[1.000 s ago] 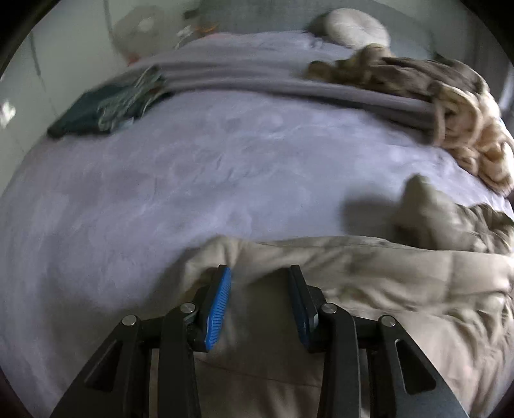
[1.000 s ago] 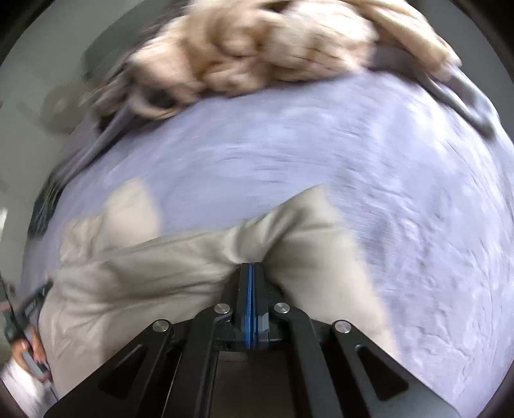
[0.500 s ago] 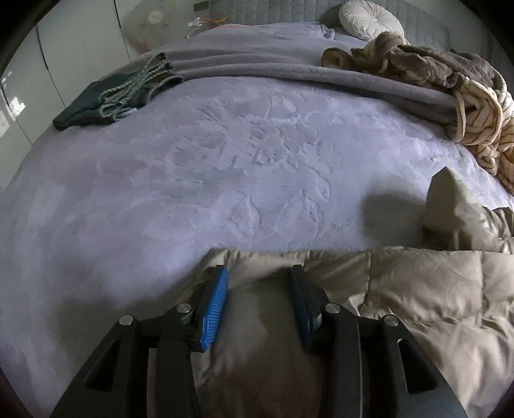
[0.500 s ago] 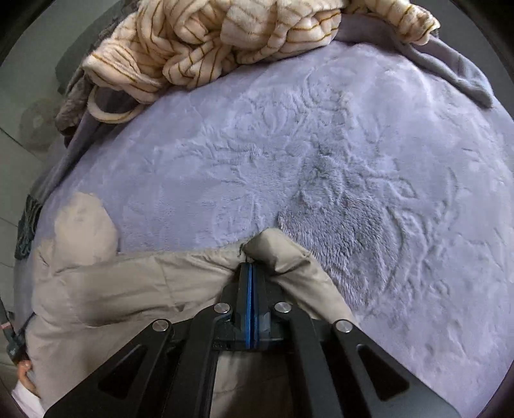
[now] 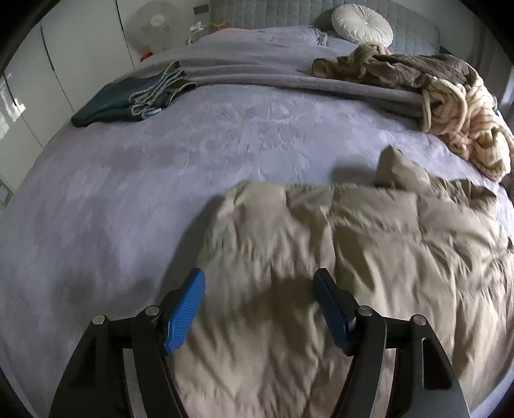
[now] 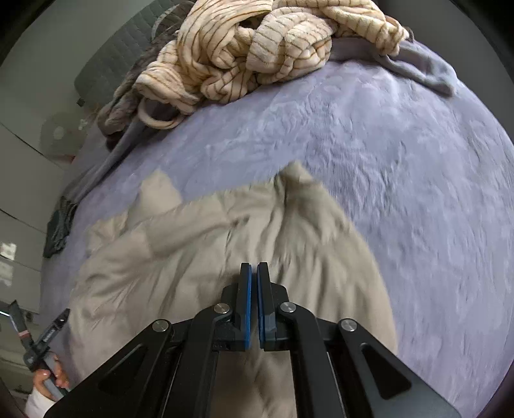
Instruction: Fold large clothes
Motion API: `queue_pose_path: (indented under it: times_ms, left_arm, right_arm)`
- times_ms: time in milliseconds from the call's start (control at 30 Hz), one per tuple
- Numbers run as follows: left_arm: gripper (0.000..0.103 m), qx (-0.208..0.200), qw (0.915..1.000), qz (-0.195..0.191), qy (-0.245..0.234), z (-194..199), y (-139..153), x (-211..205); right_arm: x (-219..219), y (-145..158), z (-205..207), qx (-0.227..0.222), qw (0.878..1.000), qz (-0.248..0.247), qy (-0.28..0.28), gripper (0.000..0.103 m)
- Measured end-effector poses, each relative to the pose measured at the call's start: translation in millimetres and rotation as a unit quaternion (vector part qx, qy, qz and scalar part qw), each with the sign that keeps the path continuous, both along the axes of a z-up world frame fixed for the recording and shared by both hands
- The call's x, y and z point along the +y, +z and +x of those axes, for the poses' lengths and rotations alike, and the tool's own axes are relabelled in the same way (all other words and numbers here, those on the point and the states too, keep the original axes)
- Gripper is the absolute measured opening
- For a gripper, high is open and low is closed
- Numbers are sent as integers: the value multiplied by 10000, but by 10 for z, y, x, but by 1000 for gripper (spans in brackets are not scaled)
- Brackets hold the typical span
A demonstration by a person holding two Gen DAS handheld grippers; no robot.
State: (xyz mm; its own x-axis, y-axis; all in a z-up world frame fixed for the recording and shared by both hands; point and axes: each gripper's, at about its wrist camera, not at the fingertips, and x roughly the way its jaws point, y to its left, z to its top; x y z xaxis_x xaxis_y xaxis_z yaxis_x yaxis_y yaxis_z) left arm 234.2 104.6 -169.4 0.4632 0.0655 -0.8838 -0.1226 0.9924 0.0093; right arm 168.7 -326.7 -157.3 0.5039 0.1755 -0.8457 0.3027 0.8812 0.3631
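Left hand-held gripper (image 5: 258,308): jaws just opened wide, nothing between | right hand-held gripper (image 6: 253,305): closed, empty | jacket (image 5: 337,273): laid lower centre on bed (image 5: 128,193) | step: fold edge released | next: fresh edge to be gripped.

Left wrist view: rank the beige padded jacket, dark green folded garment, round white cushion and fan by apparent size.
1. beige padded jacket, though nearest the camera.
2. dark green folded garment.
3. round white cushion and fan look alike; unranked.
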Motion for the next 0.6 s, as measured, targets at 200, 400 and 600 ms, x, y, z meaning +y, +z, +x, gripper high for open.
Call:
queue_pose_path:
  times_ms: [200,400,600]
  left_arm:
    - [71,235,9996,-154,-10,-355,30,-41]
    - [71,394,9989,-272,14,-603,51,-52]
    - [103,361,9989,-267,92,-815,89,-39]
  right_arm:
    - [135,41,-404,76,9998,172,67,4]
    - [215,45,-782,169,9992,357,8,4]
    - [273,-18,-1072,343,9981,509,-60,4]
